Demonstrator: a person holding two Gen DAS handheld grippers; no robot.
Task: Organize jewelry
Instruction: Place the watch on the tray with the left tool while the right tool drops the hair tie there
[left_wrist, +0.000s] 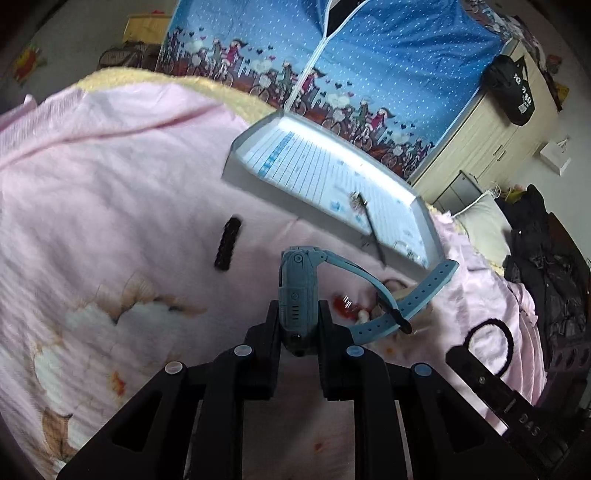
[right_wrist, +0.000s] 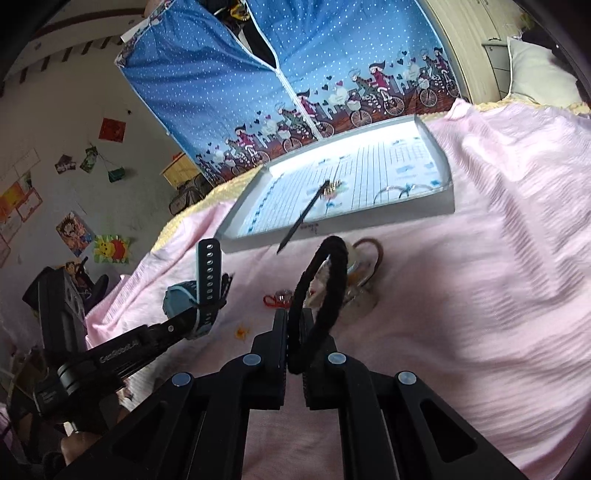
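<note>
Left tongs (left_wrist: 298, 321) — "GeoRobot.AI" — around watch (left_wrist: 297, 291)

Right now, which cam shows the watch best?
Left wrist: the watch sits centred and close, case clamped in the left hand-held gripper, strap looping right. Right wrist shows it small at far left, strap upright, case partly hidden.
</note>
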